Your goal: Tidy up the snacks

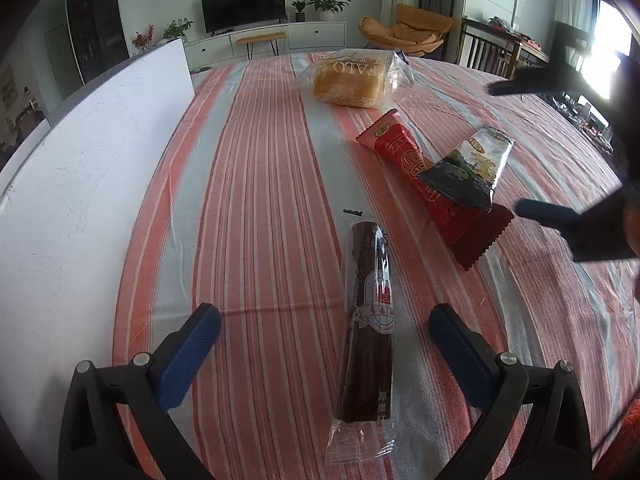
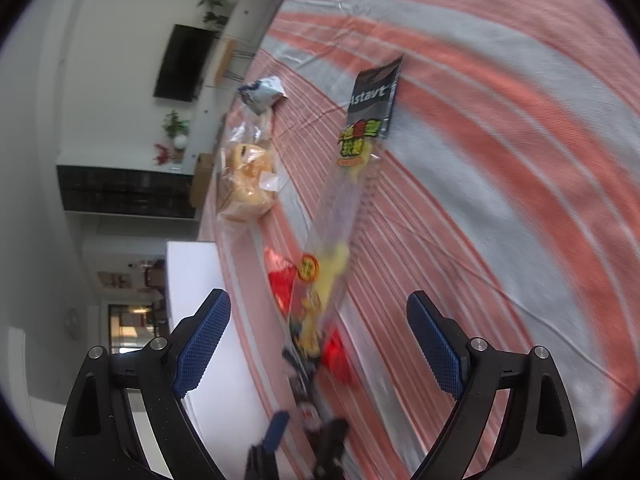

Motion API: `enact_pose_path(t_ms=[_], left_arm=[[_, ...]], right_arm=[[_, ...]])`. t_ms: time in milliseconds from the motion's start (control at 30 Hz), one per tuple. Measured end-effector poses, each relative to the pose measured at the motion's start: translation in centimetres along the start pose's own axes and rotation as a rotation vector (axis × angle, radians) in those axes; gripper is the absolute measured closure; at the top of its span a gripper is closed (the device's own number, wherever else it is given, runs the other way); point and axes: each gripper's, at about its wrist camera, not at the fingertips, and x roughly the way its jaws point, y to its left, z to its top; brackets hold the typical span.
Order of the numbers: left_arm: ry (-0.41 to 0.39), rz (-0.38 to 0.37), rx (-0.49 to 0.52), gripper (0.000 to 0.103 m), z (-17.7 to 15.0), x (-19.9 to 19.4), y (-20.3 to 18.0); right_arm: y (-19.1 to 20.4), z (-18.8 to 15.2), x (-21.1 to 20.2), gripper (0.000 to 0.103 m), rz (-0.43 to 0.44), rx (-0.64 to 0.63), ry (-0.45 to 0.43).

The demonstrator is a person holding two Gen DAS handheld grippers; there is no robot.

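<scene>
A long brown snack bar [image 1: 368, 344] in a clear wrapper lies on the striped tablecloth between the wide-open fingers of my left gripper [image 1: 325, 312], untouched by the pads. Farther right a red packet [image 1: 424, 184] lies with a black-and-gold packet [image 1: 468, 168] across it. A bagged bread loaf [image 1: 352, 80] sits at the far side. My right gripper [image 1: 520, 148] hangs open beside the black packet. In the blurred right wrist view, the right gripper [image 2: 318, 300] is open above a long clear packet with yellow pieces [image 2: 332, 240] and the red packet [image 2: 280, 280].
A white box [image 1: 100, 168] stands along the left of the table, also seen as the white box [image 2: 200, 320]. Bagged buns [image 2: 248, 184] and a blue-white packet [image 2: 260, 94] lie farther along. The left gripper [image 2: 308, 428] shows at the bottom edge.
</scene>
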Motion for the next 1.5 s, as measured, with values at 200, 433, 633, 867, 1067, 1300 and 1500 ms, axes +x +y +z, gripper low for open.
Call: enact_pose_path(t_ms=[200,433,633,867,1067,1300,1500], left_arm=[[0.000,-0.003,0.000,0.000,0.1,0.1,-0.1],[0.005,-0.024,0.013,0.000,0.1,0.1,-0.1],[0.033,-0.077,0.043,0.013,-0.5,-0.9,0.1],[0.040,-0.118,0.043,0.084,-0.4,-1.8,-0.3],[0.042,-0.214,-0.079,0.084,-0.2,-4.0,1.3],[-0.070,-0.360,-0.083,0.084,0.4,-12.1,1.3],[-0.149,-0.453,-0.111,0.084,0.6,-18.6,3.3]], right_arm=[[1.1,2.3,1.7,0.045,-0.054,0.003,-0.017],[-2.1,1.9,-1.3,0.089,-0.005,-0.006,-0.012],[-3.7,-1.7,-9.0,0.090,0.047,-0.132,-0.065],[-7.5,-6.0,-13.2,0.090,0.174,-0.077,-0.086],[-6.7,-7.7,-13.4,0.090,0.146,-0.151,-0.091],[-1.7,-9.1,-13.8,0.090,0.180,-0.277,-0.093],[3.0,-11.1,-13.7,0.090,0.212,-0.381,-0.070]])
